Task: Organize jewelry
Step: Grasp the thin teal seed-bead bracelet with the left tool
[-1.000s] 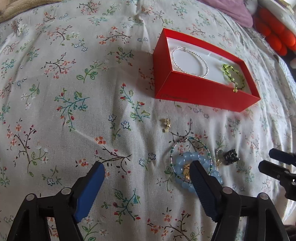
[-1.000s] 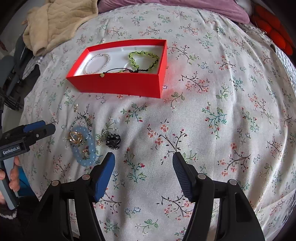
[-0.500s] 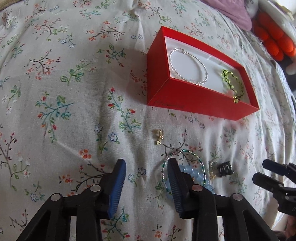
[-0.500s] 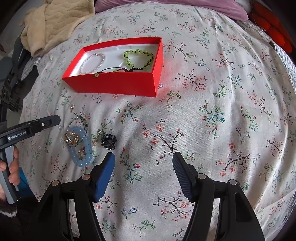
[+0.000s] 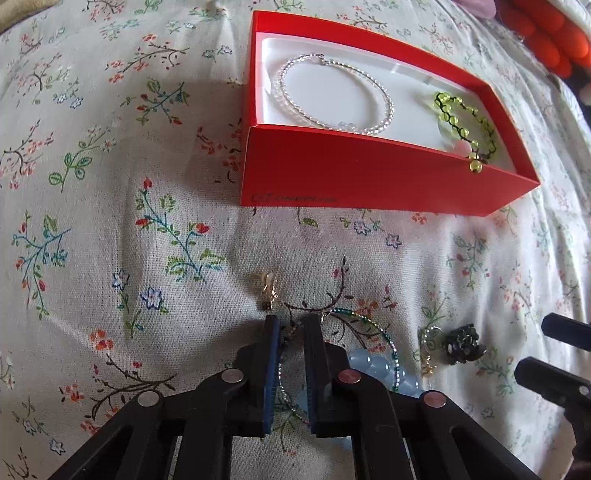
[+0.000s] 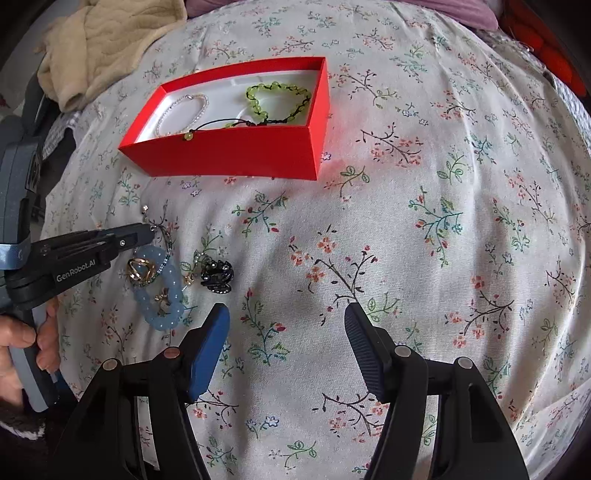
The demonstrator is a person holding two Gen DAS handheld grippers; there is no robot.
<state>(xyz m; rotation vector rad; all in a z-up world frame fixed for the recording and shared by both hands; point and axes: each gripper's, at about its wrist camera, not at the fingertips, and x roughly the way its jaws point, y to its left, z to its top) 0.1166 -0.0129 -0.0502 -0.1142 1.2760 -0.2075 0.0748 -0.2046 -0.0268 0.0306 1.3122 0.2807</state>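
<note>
A red box [image 5: 369, 181] [image 6: 236, 155] on the floral cloth holds a pearl bracelet [image 5: 332, 96] [image 6: 184, 107] and a green bead bracelet [image 5: 461, 118] [image 6: 277, 99]. In front of it lie a thin green-beaded bracelet [image 5: 373, 328], a pale blue bead bracelet [image 5: 373, 365] [image 6: 162, 291], a gold earring [image 5: 269, 291], gold rings [image 6: 140, 271] and a black piece [image 5: 463, 343] [image 6: 218, 277]. My left gripper [image 5: 290, 325] [image 6: 147, 232] is down on the cloth, its jaws closed to a narrow gap on the thin bracelet's left edge. My right gripper [image 6: 286, 314] is open and empty, above the cloth right of the pile.
A beige blanket [image 6: 103, 40] lies at the back left, a purple cloth [image 6: 443, 11] and orange things [image 5: 546, 37] at the back right. The cloth is soft and creased.
My left gripper has moved forward and down to the pile and its jaws have closed from wide open onto the thin bracelet's edge. My right gripper has hardly moved.
</note>
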